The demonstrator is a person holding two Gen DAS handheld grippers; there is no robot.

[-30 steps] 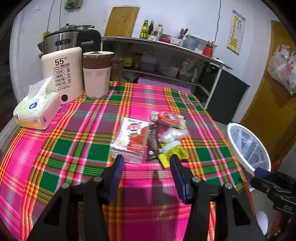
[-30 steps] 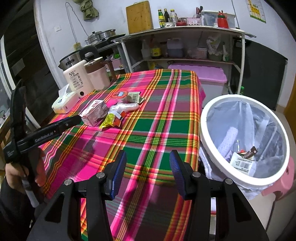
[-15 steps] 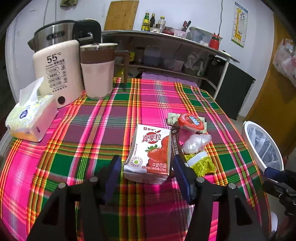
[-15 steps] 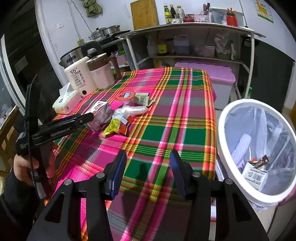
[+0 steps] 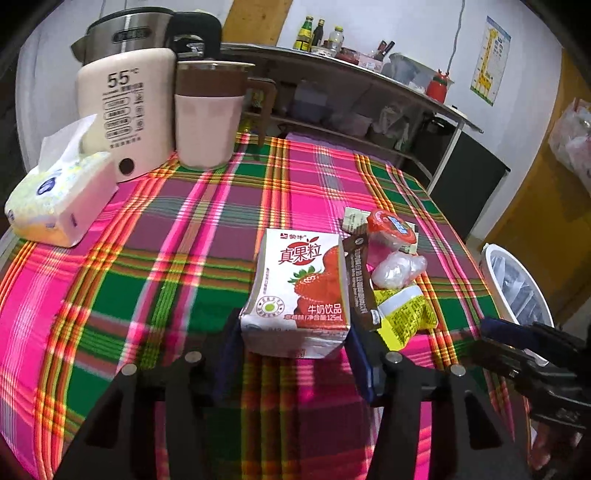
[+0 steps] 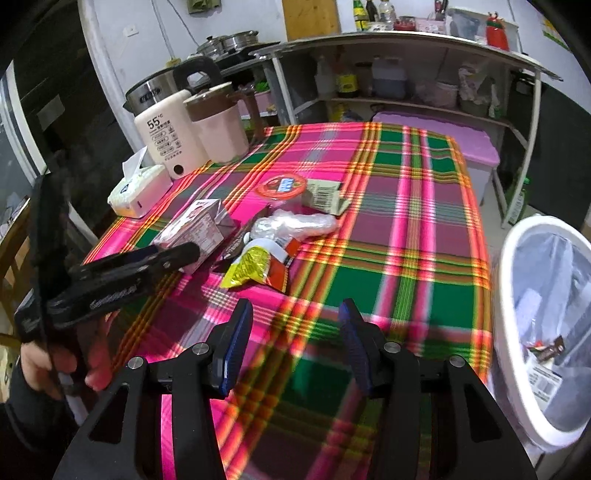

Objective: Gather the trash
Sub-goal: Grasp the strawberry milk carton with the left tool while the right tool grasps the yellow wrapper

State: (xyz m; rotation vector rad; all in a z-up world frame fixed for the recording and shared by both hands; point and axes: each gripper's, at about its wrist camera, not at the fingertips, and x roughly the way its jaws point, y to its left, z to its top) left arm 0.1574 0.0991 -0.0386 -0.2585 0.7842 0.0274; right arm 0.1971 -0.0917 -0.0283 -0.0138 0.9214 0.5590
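We see a cloth (image 5: 184, 229) with pink and green checks on the table. At its far corner stand a cream water heater (image 5: 125, 110) and a pink jug (image 5: 208, 122), just beside each other. A tissue pack (image 5: 55, 199) lies near them. Behind is a shelf (image 6: 406, 40) with bottles (image 6: 364, 14).

The right gripper (image 6: 295, 341) hovers agape over the plaid tablecloth (image 6: 406, 229). Left of the bin (image 6: 506, 295), trash clusters: yellow wrapper (image 6: 249, 266), clear plastic bag (image 6: 291, 225), milk carton (image 6: 195, 229) flanked by the left gripper (image 6: 173, 254), whose jaws are closing.
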